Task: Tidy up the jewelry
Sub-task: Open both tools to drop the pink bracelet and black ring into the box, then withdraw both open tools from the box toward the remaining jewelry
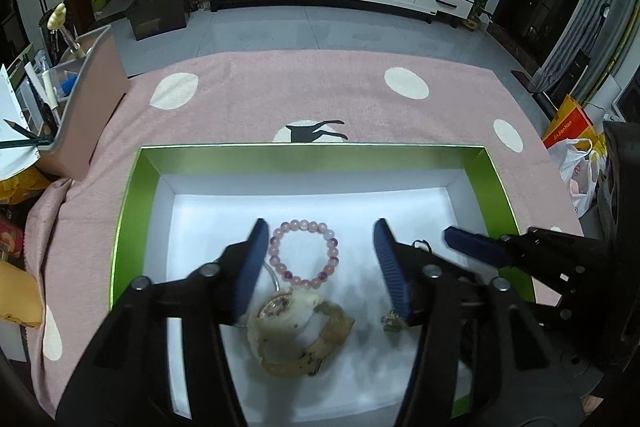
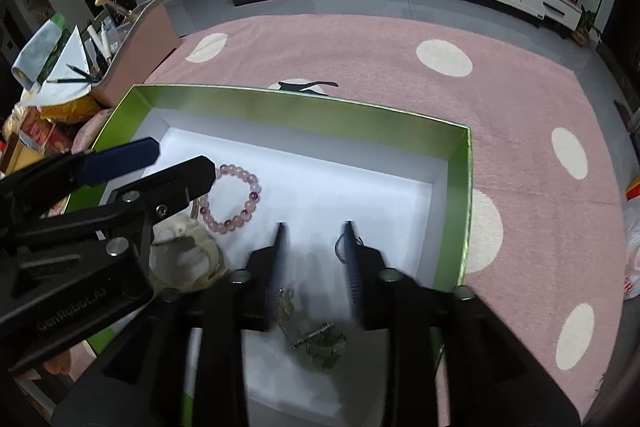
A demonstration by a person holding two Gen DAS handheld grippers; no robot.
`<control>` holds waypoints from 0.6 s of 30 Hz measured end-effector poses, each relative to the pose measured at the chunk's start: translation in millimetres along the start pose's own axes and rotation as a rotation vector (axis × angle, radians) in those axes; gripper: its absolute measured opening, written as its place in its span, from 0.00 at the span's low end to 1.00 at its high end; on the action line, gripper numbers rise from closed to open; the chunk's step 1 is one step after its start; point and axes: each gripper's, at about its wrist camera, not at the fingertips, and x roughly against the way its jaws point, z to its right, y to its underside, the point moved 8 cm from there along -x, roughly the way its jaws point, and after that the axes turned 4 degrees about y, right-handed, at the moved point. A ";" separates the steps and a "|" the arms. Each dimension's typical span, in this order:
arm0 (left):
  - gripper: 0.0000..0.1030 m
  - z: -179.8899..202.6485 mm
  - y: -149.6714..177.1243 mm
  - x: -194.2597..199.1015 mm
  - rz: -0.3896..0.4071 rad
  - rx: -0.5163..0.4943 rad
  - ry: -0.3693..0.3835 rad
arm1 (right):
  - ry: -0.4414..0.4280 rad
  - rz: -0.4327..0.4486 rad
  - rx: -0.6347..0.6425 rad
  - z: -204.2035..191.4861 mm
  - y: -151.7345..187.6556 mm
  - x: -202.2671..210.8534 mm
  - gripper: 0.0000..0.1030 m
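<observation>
Green box (image 1: 132,195), open-topped, white inside, standing on a pink rug (image 1: 280,95) with cream dots and a black cat figure. Contents and tools as follows.

Bead bracelet (image 1: 305,254): ring of pale pink and purple beads, lying flat on the box floor toward the middle, nearer the box's left wall than its right. Also seen in the right wrist view (image 2: 234,199).

Watch (image 1: 298,335): cream-coloured strap curled into a loop, pinkish dial at its upper left, lying on the floor just on the near side of the bracelet; whether the two touch cannot be told. A thin silver bangle (image 1: 272,273) shows partly beside the dial, mostly hidden by a finger.

Small metal piece (image 1: 392,323): dull gold, blurred, near the right-hand finger of the left gripper. In the right wrist view a tangle of dark metal chain (image 2: 316,339) lies on the floor toward the box's near edge.

Left gripper (image 1: 320,247): over the box, blue-padded jaws spread wide, bracelet lying between them, nothing held.

Right gripper (image 2: 314,247): over the right half of the box, jaws parted, nothing gripped; the chain lies below and between the fingers. A thin dark loop hangs at the tip of its right finger; what it is cannot be told.

Pink storage bin (image 1: 96,95): beyond the box's far left corner, holding papers and pencils.
</observation>
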 end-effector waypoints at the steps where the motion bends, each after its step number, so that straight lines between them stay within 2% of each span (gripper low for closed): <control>1: 0.63 0.0 0.9 2.3 -0.001 -0.001 -0.001 | 0.005 0.002 0.001 -0.2 0.9 1.4 0.47; 2: 0.68 -0.1 1.6 4.9 -0.002 -0.004 -0.003 | 0.009 0.004 0.004 0.0 2.8 3.6 0.47; 5: 0.74 -4.5 5.9 15.2 0.000 -0.011 -0.022 | 0.022 0.001 0.002 3.0 7.6 8.5 0.47; 9: 0.87 -9.4 14.2 23.2 -0.011 -0.019 -0.040 | 0.041 0.007 0.000 8.1 14.9 17.7 0.57; 18: 0.93 -10.2 32.0 37.1 -0.043 -0.045 -0.068 | 0.083 0.037 0.032 4.6 26.8 40.6 0.66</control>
